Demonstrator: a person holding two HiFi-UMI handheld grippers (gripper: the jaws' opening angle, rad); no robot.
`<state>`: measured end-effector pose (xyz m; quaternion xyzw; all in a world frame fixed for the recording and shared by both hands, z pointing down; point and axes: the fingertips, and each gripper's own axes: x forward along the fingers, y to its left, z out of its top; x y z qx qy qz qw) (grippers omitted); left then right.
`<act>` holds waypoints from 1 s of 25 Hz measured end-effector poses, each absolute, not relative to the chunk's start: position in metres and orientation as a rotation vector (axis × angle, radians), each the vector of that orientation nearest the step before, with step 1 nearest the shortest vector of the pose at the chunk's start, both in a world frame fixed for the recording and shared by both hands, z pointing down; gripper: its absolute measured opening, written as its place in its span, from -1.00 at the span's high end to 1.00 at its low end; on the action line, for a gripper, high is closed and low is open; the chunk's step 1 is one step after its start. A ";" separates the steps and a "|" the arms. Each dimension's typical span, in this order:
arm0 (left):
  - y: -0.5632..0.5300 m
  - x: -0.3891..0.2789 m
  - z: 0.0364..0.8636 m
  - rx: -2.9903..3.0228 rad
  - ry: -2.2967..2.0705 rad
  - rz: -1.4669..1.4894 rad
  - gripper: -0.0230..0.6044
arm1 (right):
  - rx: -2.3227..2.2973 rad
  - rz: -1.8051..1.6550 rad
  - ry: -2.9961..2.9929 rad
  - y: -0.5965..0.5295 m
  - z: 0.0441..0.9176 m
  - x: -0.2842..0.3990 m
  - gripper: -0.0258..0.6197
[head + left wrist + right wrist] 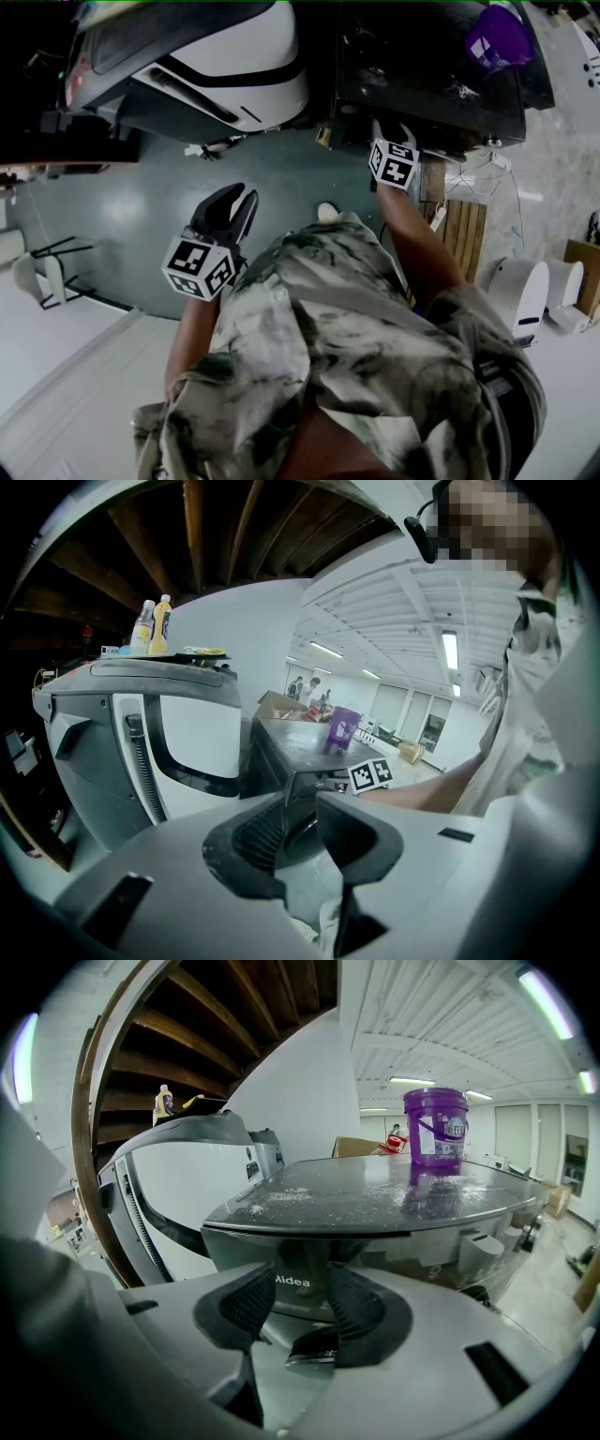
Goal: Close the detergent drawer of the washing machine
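— What is to be noted first?

— Grey floor (281, 169) is spread across the head view. A white machine (234, 66) is stood at its upper left, and the dark-topped washing machine (422, 84) at the upper right. A purple bucket (436, 1127) is set upright on the washing machine's top, well back from the front edge, so the front is left free.

— And how are the tongs held?

— The right tongs (300, 1305) are raised to the washing machine's front, jaws apart and nothing clamped. They are probably held spread because the front is to be met with the tips and pushed, not gripped. The left tongs (298, 822) are hung low over the floor, well apart from the washing machine, jaws likewise apart and empty. No part in a one-handed push seems to be meant for them.

— Where is the drawer?

— The drawer (302, 1279) is taken to be the dark strip with the logo just under the top, framed between the right jaws. Whether it is touched, or how far it stands out, cannot be told.
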<state>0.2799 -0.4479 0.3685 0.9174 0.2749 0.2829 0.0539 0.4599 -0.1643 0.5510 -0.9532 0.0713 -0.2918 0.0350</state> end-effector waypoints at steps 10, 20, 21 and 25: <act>-0.455 0.281 0.370 2.785 0.819 0.864 0.56 | -2.937 -0.916 0.173 -0.163 0.554 0.466 0.33; -0.459 0.276 0.366 2.780 0.855 0.875 0.56 | -2.959 -0.914 0.247 -0.163 0.549 0.462 0.39; -0.458 0.274 0.365 2.778 0.867 0.870 0.56 | -2.962 -0.909 0.249 -0.162 0.546 0.458 0.40; -0.456 0.259 0.365 2.768 0.939 0.861 0.56 | -2.969 -0.880 0.269 -0.163 0.533 0.429 0.50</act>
